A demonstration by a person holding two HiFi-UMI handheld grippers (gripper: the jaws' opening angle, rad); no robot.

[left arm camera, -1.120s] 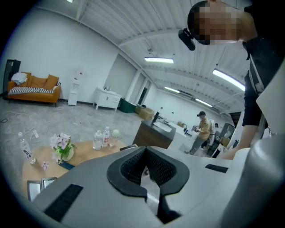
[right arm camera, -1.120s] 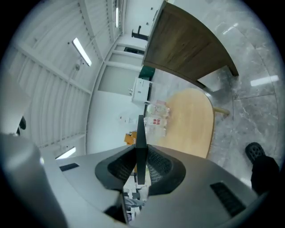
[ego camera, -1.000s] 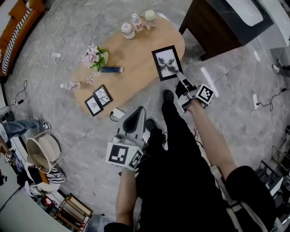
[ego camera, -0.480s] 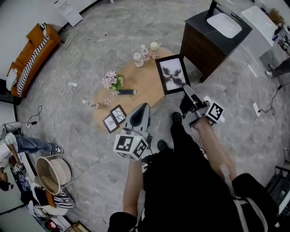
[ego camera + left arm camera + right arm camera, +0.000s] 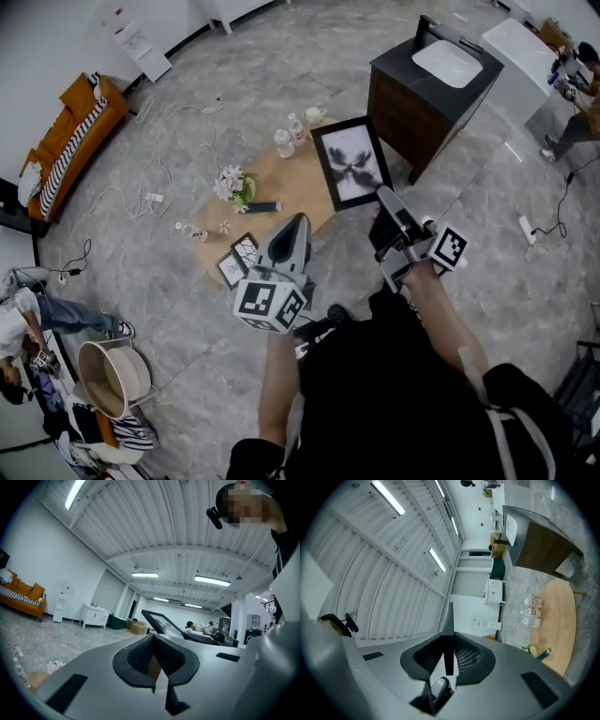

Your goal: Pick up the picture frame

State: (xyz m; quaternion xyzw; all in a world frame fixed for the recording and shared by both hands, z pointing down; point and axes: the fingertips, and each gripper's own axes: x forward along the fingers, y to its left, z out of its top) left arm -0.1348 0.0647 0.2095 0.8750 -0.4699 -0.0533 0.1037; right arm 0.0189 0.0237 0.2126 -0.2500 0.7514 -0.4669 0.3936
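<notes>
The black picture frame [image 5: 352, 161], with a dark print on white, hangs tilted in the air over the right end of the wooden oval table [image 5: 300, 192]. My right gripper [image 5: 382, 197] is shut on its lower right edge. In the right gripper view the frame [image 5: 448, 620] stands edge-on between the pads. My left gripper [image 5: 298, 225] is shut with nothing in it, held over the table's near edge. The left gripper view shows its pads [image 5: 140, 658] together and the lifted frame [image 5: 161, 622] beyond them.
On the table are a pink flower bunch [image 5: 232, 183], small bottles [image 5: 291, 139] and two little frames [image 5: 238, 260]. A dark cabinet [image 5: 412, 103] with a white basin [image 5: 448, 64] stands at the right. Cables [image 5: 141, 199] lie on the floor, with an orange sofa [image 5: 70, 131] at the left.
The right gripper has risen with the frame, lifting it off the table's right end. The left gripper rose too, and the head view now looks from higher up.
</notes>
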